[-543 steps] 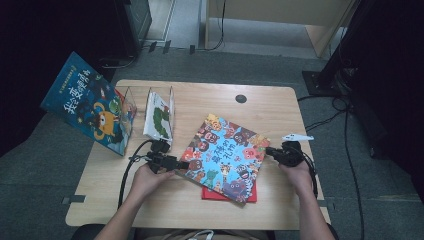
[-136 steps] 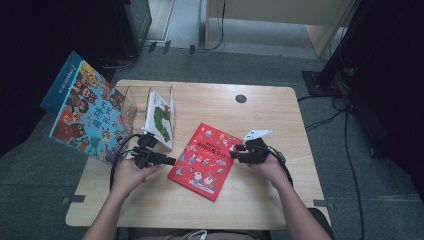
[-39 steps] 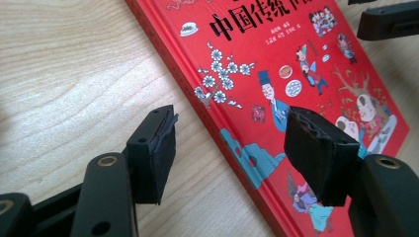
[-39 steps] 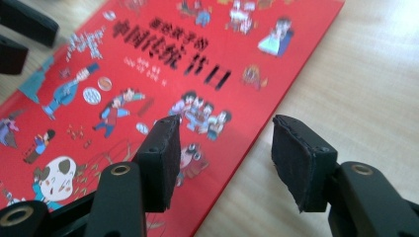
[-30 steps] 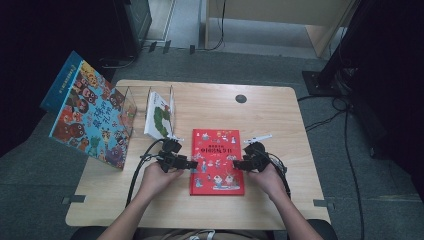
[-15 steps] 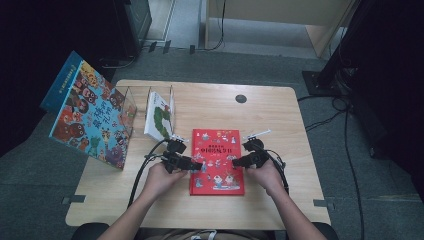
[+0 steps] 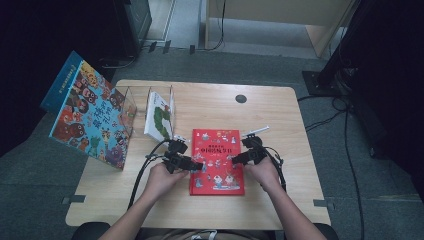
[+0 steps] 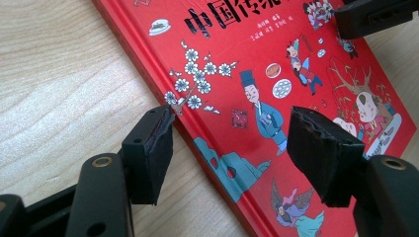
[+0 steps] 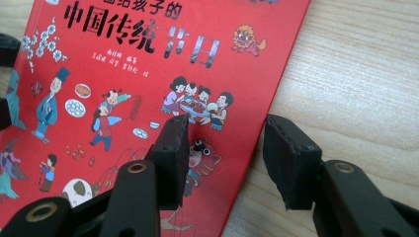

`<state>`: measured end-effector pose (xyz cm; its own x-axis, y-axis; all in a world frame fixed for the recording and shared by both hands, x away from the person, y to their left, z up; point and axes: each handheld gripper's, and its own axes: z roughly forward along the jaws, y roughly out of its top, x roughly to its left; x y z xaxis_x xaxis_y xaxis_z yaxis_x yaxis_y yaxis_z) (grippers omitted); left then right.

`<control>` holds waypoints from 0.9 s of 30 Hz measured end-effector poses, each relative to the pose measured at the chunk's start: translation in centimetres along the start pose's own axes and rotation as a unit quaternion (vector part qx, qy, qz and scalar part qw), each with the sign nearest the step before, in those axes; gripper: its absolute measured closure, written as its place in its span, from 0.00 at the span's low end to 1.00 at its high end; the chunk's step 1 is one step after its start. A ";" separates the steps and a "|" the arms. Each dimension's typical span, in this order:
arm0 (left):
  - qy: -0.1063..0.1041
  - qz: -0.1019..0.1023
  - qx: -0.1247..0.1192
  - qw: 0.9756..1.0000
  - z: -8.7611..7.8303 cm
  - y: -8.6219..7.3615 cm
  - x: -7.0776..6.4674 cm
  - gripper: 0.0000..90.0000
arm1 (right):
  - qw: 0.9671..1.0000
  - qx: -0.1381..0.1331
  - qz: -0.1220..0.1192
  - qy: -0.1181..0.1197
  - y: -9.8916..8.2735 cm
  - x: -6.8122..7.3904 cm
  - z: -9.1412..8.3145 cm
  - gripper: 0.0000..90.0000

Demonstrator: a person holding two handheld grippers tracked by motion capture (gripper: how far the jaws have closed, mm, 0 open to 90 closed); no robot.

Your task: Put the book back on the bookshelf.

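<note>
A red picture book (image 7: 217,160) lies flat and square on the wooden table (image 7: 280,115), cover up. My left gripper (image 7: 198,165) is at its left edge. In the left gripper view (image 8: 230,123) it is open, one jaw over the table and the other over the cover (image 8: 276,54). My right gripper (image 7: 235,160) is at the book's right edge. Its jaws (image 9: 225,131) have just been closing and still stand apart, astride the cover's edge (image 9: 123,74) without pressing on it.
A clear divider rack (image 7: 131,97) at the back left holds an upright white-and-green book (image 7: 159,116). Large colourful books (image 7: 90,110) lean off the table's left side. A round cable hole (image 7: 241,98) sits in the far middle. Cables trail from both grippers.
The colourful book that once lay over the red one now leans at the left. The red book has been turned from tilted to square. In the last second both hands barely shifted.
</note>
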<state>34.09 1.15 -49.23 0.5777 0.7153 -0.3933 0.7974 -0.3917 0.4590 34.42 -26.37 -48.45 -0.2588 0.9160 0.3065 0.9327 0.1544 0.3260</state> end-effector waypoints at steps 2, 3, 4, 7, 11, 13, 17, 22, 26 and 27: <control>0.003 -0.003 0.001 1.000 0.0 0.0 -0.1 0.39 | 1.000 0.003 0.004 0.000 0.1 0.0 0.0 0.60; 0.003 -0.003 0.002 1.000 0.0 0.0 -0.1 0.39 | 1.000 0.005 0.008 0.001 0.2 0.0 0.0 0.61; 0.004 -0.002 0.002 1.000 0.0 0.0 -0.1 0.39 | 1.000 0.008 0.017 0.005 0.2 -0.1 0.0 0.61; 0.003 -0.004 0.002 1.000 0.0 0.0 -0.1 0.39 | 0.999 0.014 0.036 0.012 0.4 -0.2 0.0 0.61; 0.004 -0.004 0.002 1.000 0.0 0.0 -0.1 0.39 | 0.999 0.020 0.036 0.011 0.6 -0.3 -0.1 0.63; 0.003 -0.005 0.003 1.000 0.0 0.0 -0.1 0.39 | 0.999 0.023 0.037 0.012 0.6 -0.3 -0.1 0.63; 0.003 -0.006 0.002 1.000 0.0 0.0 -0.2 0.39 | 0.999 0.024 0.039 0.015 0.7 -0.3 -0.3 0.63; 0.000 0.001 0.005 1.000 0.0 0.0 -0.2 0.39 | 0.999 0.011 0.037 0.021 0.8 -0.2 -1.2 0.63; -0.002 -0.001 0.004 1.000 0.0 0.0 -0.1 0.38 | 0.999 0.008 0.027 0.030 1.0 -0.2 -1.8 0.63; -0.003 -0.002 0.004 1.000 0.0 0.0 -0.1 0.38 | 0.999 0.009 0.028 0.032 1.0 -0.2 -2.0 0.63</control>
<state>34.02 1.03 -49.20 0.5758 0.7131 -0.4000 0.8009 -0.3935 0.4513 34.92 -27.10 -46.35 -0.2215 0.8977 0.3809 0.9503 0.1110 0.2911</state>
